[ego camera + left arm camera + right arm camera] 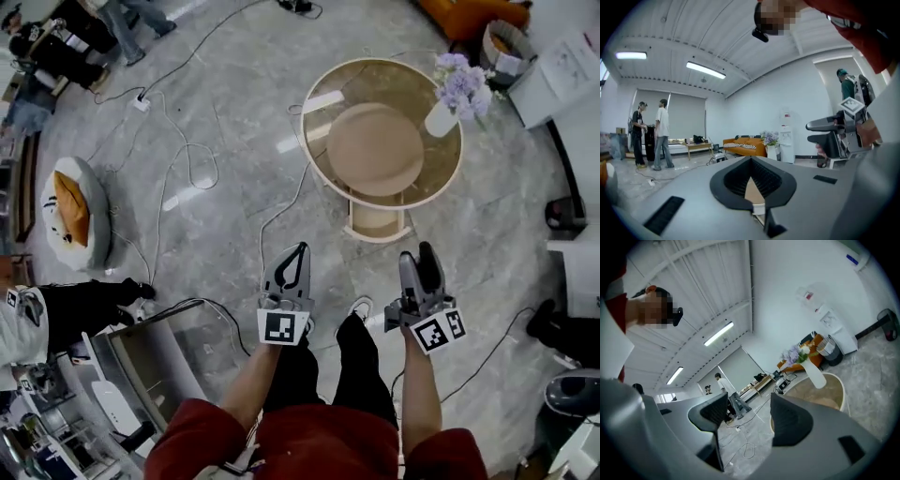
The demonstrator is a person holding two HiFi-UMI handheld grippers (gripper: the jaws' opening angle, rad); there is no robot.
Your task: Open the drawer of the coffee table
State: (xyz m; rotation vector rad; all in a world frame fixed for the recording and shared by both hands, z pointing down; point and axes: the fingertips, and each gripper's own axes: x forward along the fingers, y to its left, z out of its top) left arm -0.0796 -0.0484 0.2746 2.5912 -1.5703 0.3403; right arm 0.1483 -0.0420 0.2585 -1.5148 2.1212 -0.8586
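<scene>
We hold the left gripper (297,253) pinched closed and empty, the right gripper (420,255) spread and empty, near the cream drawer (377,223) protruding from the round glass-topped coffee table (311,167).

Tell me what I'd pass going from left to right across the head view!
White pouf with an orange cushion → white power strip → left gripper → right gripper → round basket. The coffee table and flower vase overlap the grippers sideways, so they are left out.
</scene>
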